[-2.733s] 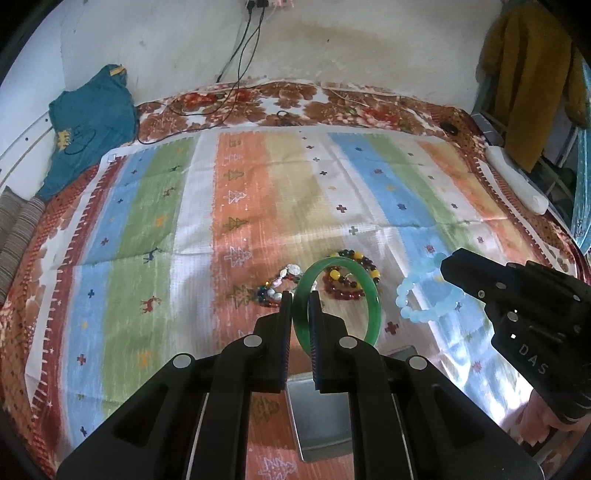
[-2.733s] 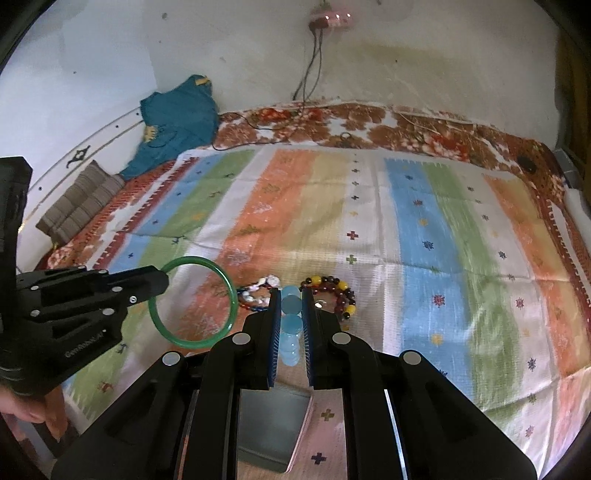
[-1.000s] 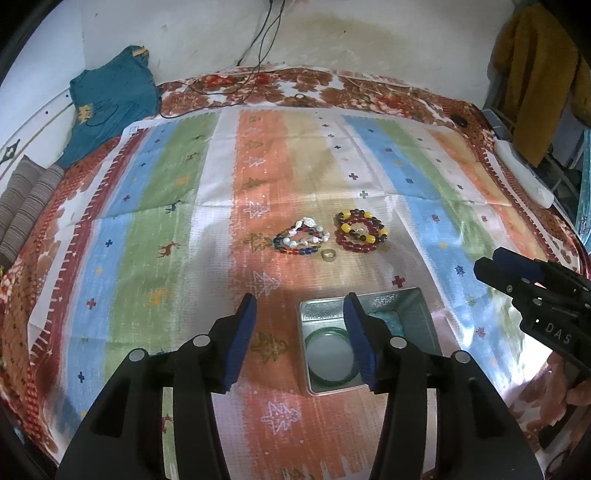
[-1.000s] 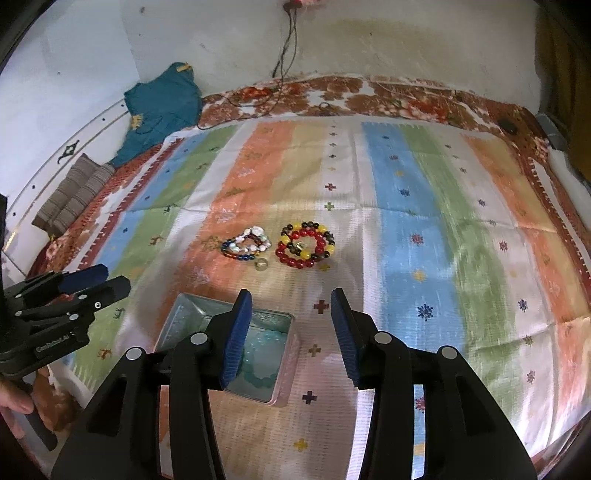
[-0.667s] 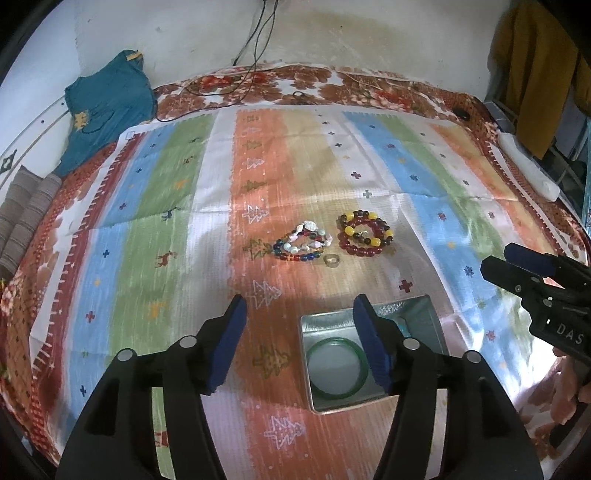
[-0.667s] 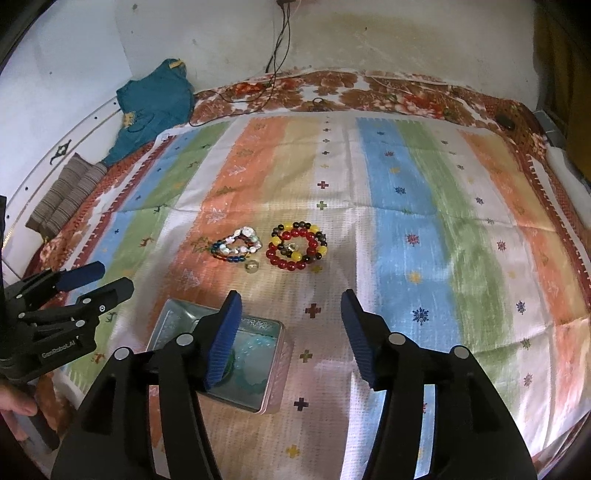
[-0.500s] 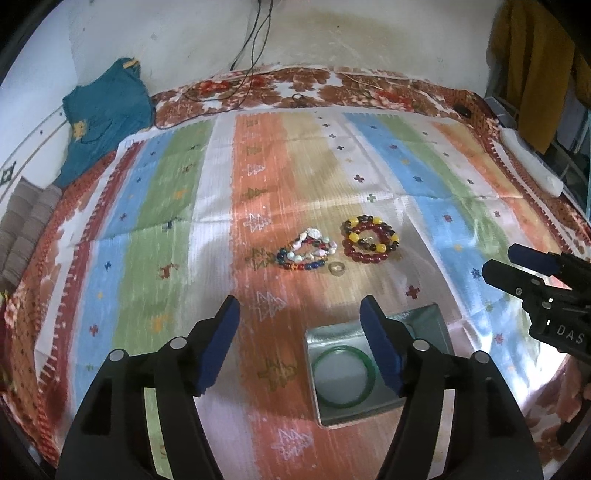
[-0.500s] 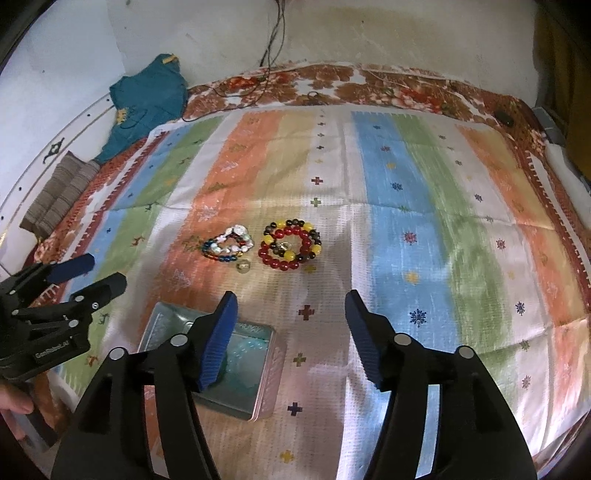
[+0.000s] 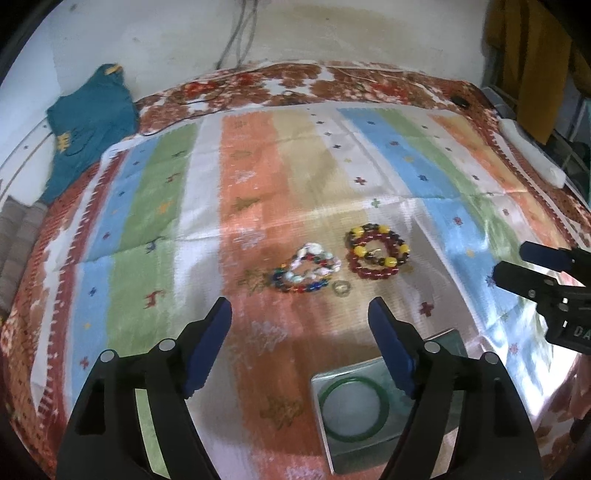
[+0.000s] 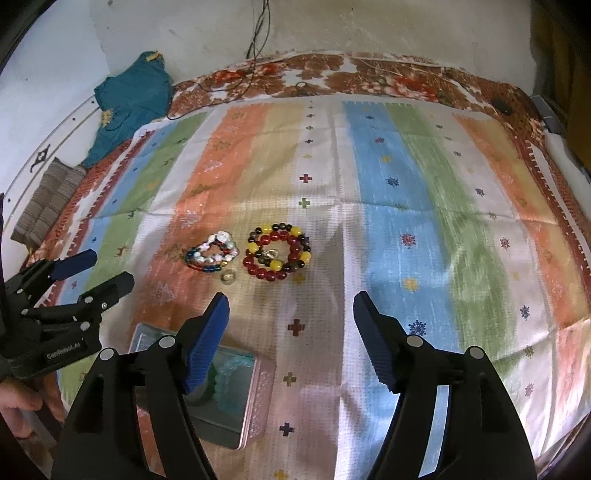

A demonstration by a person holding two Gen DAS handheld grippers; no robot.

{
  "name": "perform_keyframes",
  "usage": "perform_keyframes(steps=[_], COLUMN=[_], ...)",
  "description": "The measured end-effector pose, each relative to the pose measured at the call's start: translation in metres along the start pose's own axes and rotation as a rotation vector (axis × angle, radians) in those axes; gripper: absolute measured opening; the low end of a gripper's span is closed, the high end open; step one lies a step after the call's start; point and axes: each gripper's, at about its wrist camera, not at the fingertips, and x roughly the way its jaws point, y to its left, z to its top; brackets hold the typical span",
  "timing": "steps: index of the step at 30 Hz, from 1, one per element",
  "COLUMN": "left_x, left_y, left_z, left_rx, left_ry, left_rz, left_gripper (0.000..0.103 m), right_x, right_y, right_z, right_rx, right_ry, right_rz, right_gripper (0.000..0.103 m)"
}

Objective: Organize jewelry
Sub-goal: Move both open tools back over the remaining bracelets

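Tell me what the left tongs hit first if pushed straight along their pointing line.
Probably the multicoloured bead bracelet on the striped cloth. The left tongs, opening and empty, point just short of it; depth is unclear, so maybe bare cloth first.

striped cloth (image 10: 406, 229) spread over a brown floral bedspread (image 10: 369, 74); teal garment (image 10: 129, 96) at the far left corner; folded striped fabric (image 10: 44, 199) at the left edge; black cables (image 10: 258, 40) hanging down the white wall (image 10: 369, 29); mustard garment (image 9: 528, 55) hanging at far right.
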Motion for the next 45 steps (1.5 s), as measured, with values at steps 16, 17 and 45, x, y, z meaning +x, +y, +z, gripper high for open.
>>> perform_keyframes(steps=[16, 17, 45], left_x=[0.043, 0.046, 0.118], left_y=[0.017, 0.018, 0.038], left_z=[0.020, 0.021, 0.040], left_rx=[-0.072, -0.077, -0.085], left_ry=[0.049, 0.052, 0.152], left_rz=[-0.037, -0.038, -0.081], left_gripper=[0.078, 0.078, 0.077], right_x=[0.037, 0.040, 0.110], right_y=[-0.006, -0.006, -0.006], right_z=[0.019, 0.020, 0.037], right_rx=[0.009, 0.010, -0.020], right_ry=[0.051, 0.055, 0.167], right_rz=[-0.029, -0.029, -0.084], right_gripper=[0.074, 0.074, 0.074])
